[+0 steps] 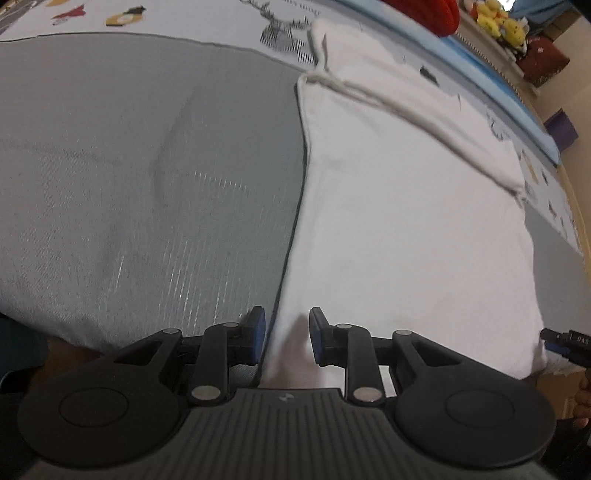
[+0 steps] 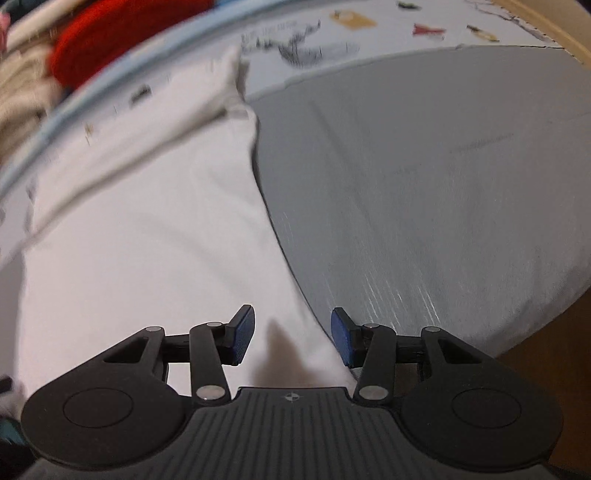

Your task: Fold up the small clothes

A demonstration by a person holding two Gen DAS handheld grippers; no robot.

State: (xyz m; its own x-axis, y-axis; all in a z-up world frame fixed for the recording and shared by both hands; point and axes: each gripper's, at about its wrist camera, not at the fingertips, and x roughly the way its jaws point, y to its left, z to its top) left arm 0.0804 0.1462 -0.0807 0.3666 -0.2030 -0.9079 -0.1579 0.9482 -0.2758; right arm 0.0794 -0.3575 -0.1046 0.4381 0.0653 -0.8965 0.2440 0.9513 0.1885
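Bed [image 1: 110, 166]: grey ribbed cover on top, printed sheet [image 1: 177, 22] showing at the far edge. White garment [image 1: 406, 221] lies flat on the grey cover, near hem at the bed's front edge.

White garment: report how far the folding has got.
Done: the white garment lies flat on the grey mat, one strip already turned over along its far edge. In hand: the left gripper and right gripper, both open, straddle its near hem. Left: closing, folding over.
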